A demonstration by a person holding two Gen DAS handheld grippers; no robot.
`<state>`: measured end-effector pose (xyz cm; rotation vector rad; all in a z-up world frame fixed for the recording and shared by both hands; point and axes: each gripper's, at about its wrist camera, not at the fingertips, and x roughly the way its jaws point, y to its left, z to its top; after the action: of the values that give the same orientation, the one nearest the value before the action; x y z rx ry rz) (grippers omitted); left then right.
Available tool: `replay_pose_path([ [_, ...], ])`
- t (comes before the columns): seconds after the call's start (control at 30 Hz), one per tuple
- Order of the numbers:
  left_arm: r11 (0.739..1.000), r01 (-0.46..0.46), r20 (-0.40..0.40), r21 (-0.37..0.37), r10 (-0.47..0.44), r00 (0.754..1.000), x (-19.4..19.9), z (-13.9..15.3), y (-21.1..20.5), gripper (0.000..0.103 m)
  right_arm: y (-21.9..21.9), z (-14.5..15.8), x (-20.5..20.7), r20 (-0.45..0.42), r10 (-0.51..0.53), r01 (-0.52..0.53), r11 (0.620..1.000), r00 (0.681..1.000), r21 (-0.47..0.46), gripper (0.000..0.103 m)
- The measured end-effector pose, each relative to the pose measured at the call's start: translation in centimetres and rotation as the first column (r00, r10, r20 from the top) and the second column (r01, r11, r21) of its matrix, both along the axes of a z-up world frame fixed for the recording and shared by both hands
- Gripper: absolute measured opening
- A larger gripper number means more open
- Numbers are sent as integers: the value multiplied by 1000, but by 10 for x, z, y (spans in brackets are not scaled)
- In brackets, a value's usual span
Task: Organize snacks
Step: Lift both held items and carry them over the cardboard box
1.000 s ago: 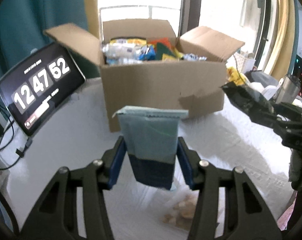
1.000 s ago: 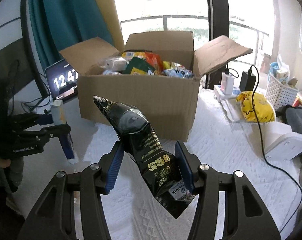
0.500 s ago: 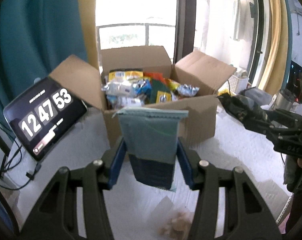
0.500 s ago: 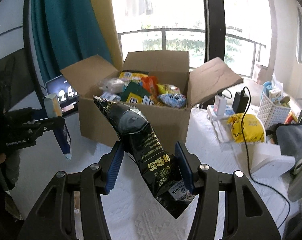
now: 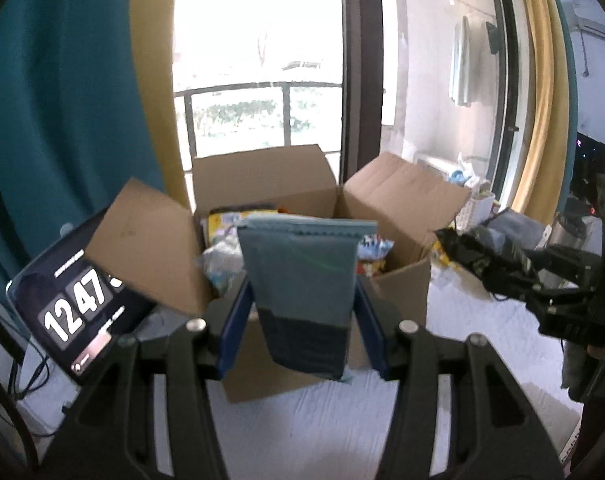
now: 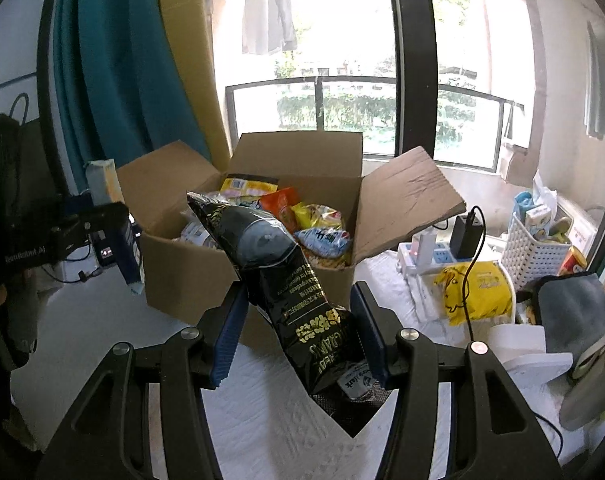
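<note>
The left gripper point(image 5: 302, 328) is held up in the air, its blue-padded fingers point(image 5: 232, 332) pressed against the sides of a blue pouch point(image 5: 302, 284) standing upright between them. The right gripper point(image 6: 298, 332) is likewise raised, its fingers point(image 6: 366, 332) clamping the lower end of a black snack bag point(image 6: 274, 276) that leans up and to the left.

The left hand-held gripper point(image 5: 302, 332) clamps a blue pouch point(image 5: 306, 288) upright before the open box point(image 5: 398, 288). A tablet point(image 5: 74, 312) leans at the surface's point(image 5: 322, 432) left edge.
</note>
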<state>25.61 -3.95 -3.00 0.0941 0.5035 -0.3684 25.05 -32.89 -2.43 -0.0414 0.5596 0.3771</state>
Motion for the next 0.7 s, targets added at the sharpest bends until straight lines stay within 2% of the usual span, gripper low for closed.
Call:
replay_pose_path([
  [0.33,998,49,26,-27,-48,998,26,10,-36,52,-30,5,16,30,-62,61,998,998,22,56],
  [0.7,994,91,10,-52,-91,996,80,-3,-91,52,-66,-3,30,15,-132,132,991,991,39,56],
])
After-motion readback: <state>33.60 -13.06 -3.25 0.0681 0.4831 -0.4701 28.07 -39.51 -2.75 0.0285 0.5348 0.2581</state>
